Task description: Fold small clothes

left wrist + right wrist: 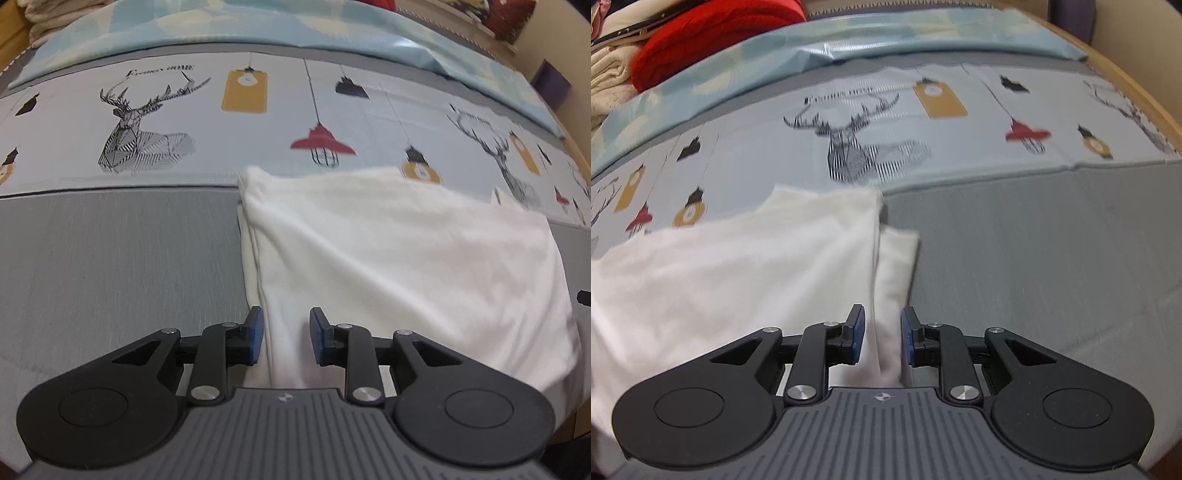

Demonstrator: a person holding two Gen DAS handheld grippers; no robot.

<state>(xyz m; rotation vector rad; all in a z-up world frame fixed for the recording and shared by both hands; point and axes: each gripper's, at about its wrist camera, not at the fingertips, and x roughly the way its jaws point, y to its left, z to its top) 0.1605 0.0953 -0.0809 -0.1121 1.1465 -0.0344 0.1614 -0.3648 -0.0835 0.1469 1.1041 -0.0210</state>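
On the grey near strip of the bed cover (110, 251), the white garment (388, 258) is lying partly folded – sides tucked, a further fold probably remaining – while left gripper (286, 336) and right gripper (882, 334) are standing parted, straddling its near edge, pads not pressing.

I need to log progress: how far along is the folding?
Done: the white garment lies flat on the bed cover, layers doubled at its edges. In hand: nothing; the left gripper and right gripper have open jaws astride the near corners. Left: possibly another fold.
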